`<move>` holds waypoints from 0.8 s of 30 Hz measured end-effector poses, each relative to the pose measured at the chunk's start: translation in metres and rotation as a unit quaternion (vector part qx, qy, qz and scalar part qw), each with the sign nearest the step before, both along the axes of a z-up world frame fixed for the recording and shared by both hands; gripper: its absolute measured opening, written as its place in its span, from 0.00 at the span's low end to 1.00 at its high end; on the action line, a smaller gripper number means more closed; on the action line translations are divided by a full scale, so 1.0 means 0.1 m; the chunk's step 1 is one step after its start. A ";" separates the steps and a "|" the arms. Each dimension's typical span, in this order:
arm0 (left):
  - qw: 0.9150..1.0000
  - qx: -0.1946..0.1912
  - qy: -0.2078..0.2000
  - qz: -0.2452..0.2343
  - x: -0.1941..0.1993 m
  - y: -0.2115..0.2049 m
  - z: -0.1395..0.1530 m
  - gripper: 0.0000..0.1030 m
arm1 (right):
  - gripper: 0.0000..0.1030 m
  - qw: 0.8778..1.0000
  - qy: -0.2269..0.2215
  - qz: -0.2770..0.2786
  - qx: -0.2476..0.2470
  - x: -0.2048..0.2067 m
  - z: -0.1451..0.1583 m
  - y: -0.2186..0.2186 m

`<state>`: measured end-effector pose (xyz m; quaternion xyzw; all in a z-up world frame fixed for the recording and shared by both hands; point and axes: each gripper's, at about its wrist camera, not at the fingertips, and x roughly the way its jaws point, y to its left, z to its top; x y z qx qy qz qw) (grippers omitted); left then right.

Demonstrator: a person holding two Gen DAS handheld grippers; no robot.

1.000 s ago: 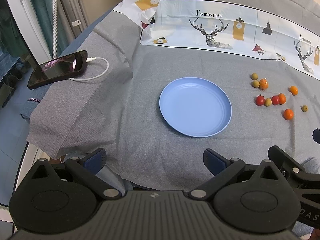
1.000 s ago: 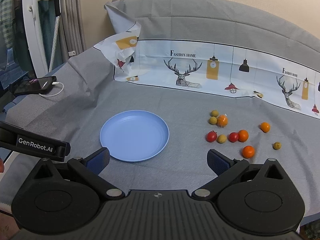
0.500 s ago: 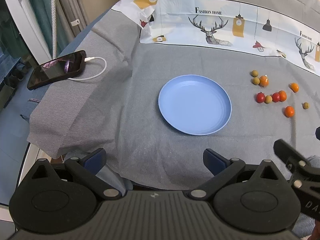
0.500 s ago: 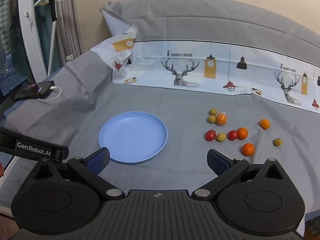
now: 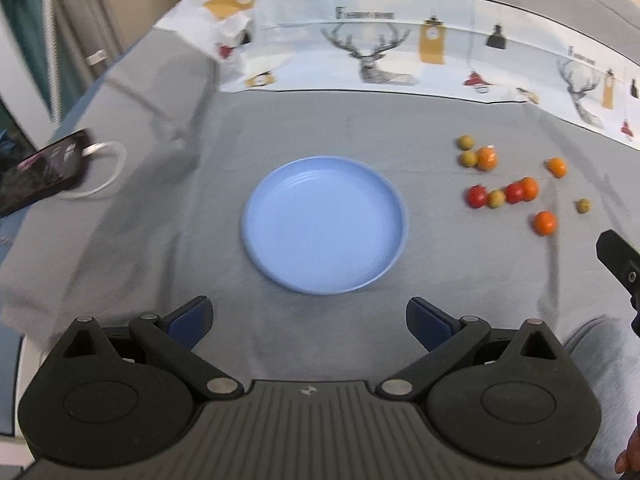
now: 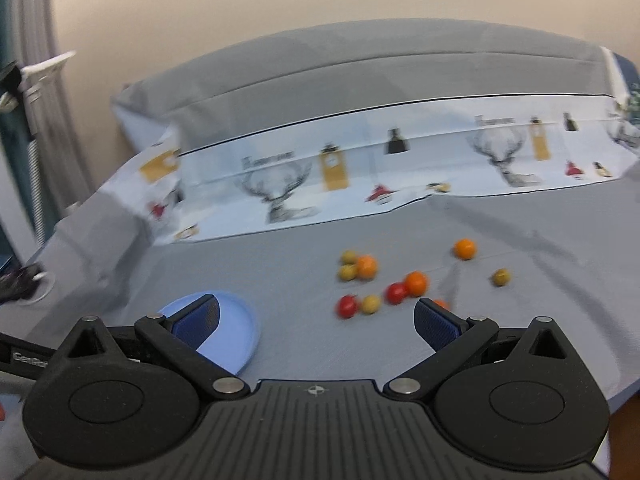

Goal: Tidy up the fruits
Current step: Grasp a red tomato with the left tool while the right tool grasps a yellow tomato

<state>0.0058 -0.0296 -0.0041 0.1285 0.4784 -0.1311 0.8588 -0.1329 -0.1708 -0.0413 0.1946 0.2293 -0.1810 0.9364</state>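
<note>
Both tools are spread wide and hold nothing: the left tool (image 5: pixel 308 318) faces the empty blue plate (image 5: pixel 324 224). The right tool (image 6: pixel 316 320) faces the small fruits (image 6: pixel 400 280) scattered on the grey surface (image 5: pixel 440 272), right of the plate.

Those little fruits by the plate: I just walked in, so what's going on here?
A person holds two open grippers over a grey cloth. The blue plate holds nothing yet; the small fruits lie loose beside it. The right gripper points toward them, and the left gripper faces the plate. Nothing is gripped.
</note>
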 end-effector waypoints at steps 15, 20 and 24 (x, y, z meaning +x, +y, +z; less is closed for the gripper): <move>0.994 0.019 0.058 -0.096 0.29 -1.41 -0.68 1.00 | 1.00 0.980 0.075 -0.178 0.042 -0.24 -0.61 -1.52; 0.990 0.015 0.072 -0.119 0.37 -1.88 -0.97 1.00 | 1.00 0.969 0.121 -0.211 0.041 -0.17 -0.93 -2.10; 0.987 0.022 0.083 -0.132 0.49 -2.24 -1.22 1.00 | 1.00 0.964 0.137 -0.214 0.080 -0.06 -1.24 -2.52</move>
